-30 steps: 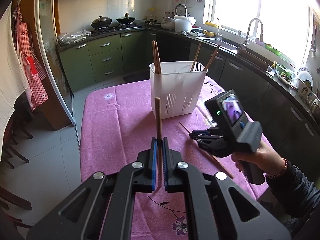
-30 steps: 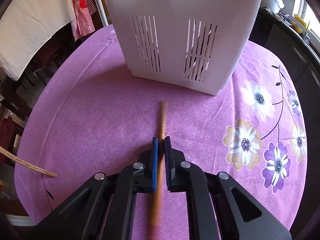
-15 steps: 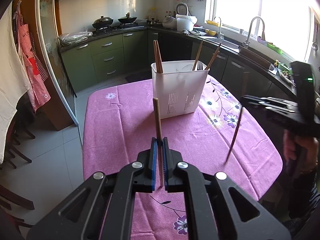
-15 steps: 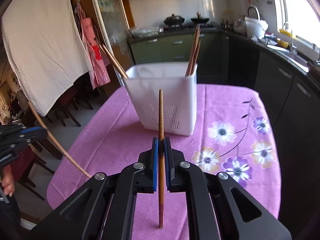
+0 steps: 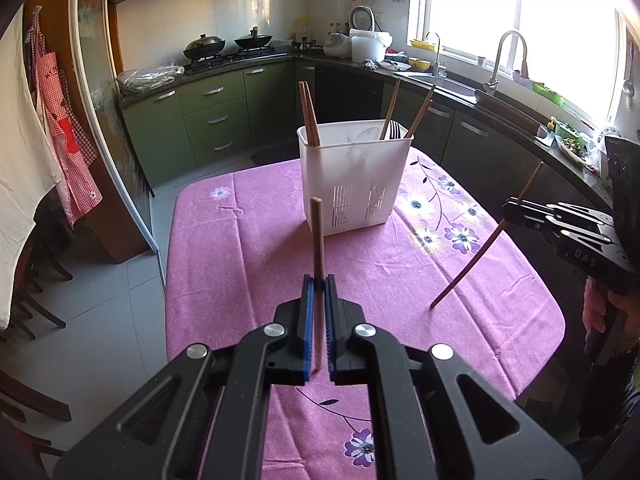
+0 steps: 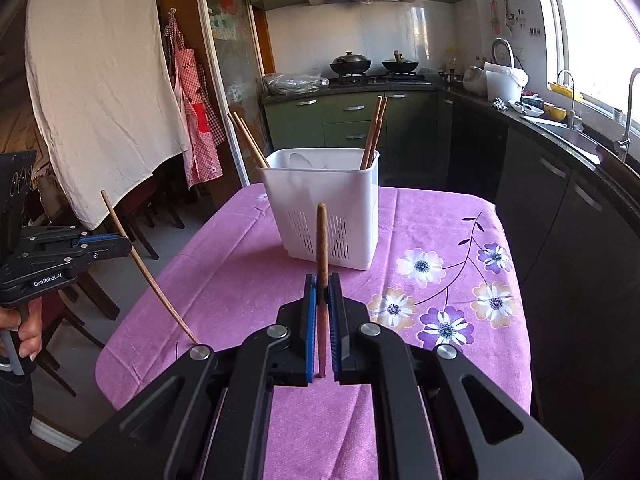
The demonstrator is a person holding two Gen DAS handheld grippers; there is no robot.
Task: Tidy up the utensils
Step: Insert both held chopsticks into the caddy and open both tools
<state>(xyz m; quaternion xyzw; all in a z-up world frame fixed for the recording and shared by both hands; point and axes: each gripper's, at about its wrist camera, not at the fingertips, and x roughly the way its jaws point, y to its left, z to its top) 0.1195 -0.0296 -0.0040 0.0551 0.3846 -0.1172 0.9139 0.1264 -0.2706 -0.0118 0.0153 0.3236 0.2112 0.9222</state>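
Observation:
A white slotted utensil holder (image 5: 354, 176) (image 6: 326, 204) stands on the pink flowered tablecloth, with several wooden chopsticks and a fork in it. My left gripper (image 5: 319, 280) is shut on a wooden chopstick (image 5: 317, 236) that stands nearly upright, held above the near half of the table. My right gripper (image 6: 323, 278) is shut on another wooden chopstick (image 6: 322, 240), also upright. In the left wrist view the right gripper (image 5: 510, 210) hangs at the table's right edge with its chopstick (image 5: 480, 252) slanting down. In the right wrist view the left gripper (image 6: 124, 244) sits at far left.
The table (image 5: 248, 248) is covered by the pink cloth; its near and right edges drop to a tiled floor. Dark chairs (image 6: 132, 236) stand at the left. Green cabinets, a stove with woks (image 5: 224, 42) and a sink counter (image 5: 460, 84) line the back and right.
My right gripper has lifted its chopstick off the table, risen and swung back to the table's right edge, so the holder now looks farther off. The left gripper has stayed put with its chopstick.

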